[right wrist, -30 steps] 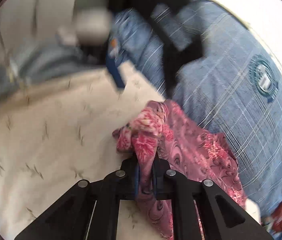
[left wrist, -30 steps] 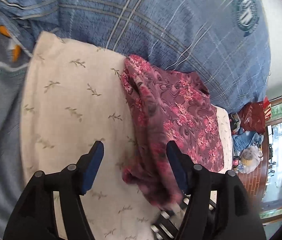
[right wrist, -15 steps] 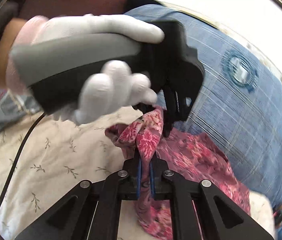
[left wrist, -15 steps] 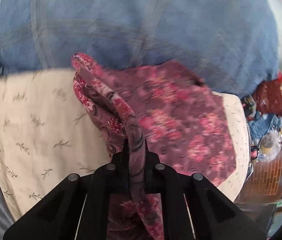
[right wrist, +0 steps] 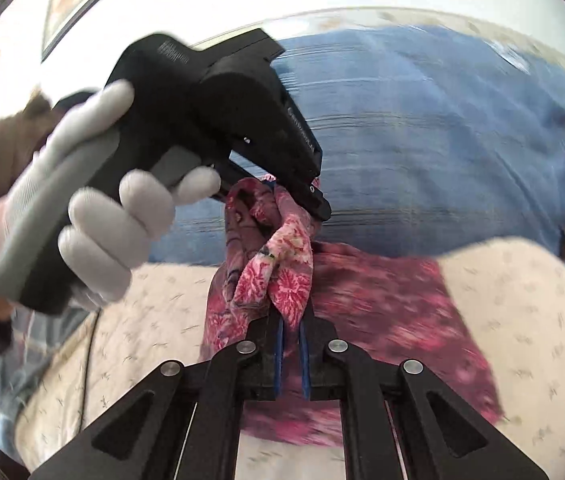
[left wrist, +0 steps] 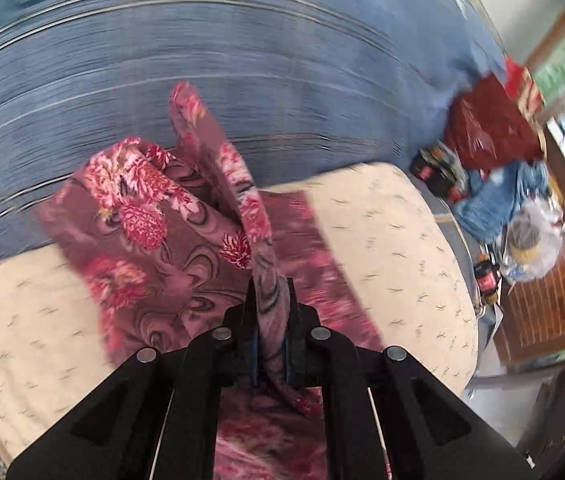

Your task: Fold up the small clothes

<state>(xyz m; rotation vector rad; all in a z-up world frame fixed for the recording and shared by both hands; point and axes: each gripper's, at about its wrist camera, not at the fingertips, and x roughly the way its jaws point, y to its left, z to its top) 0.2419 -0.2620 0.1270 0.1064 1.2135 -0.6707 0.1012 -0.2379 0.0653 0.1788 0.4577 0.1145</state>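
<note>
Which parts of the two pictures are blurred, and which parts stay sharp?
Left wrist view: the blue blanket is streaked by motion blur, while the left gripper and the floral cloth that it pinches are sharp. Right wrist view: the blanket and the cream sheet are smeared, the gloved hand is slightly soft, and the right gripper is sharp. Both views bend strongly at the edges.

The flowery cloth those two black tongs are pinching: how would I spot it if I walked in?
Find the blue plaid bedding, then the cream sheet with tiny sprigs lying against it. On that sheet lies the maroon garment, the only pink-flowered fabric there, one edge pinched by the left gripper and right gripper.
</note>
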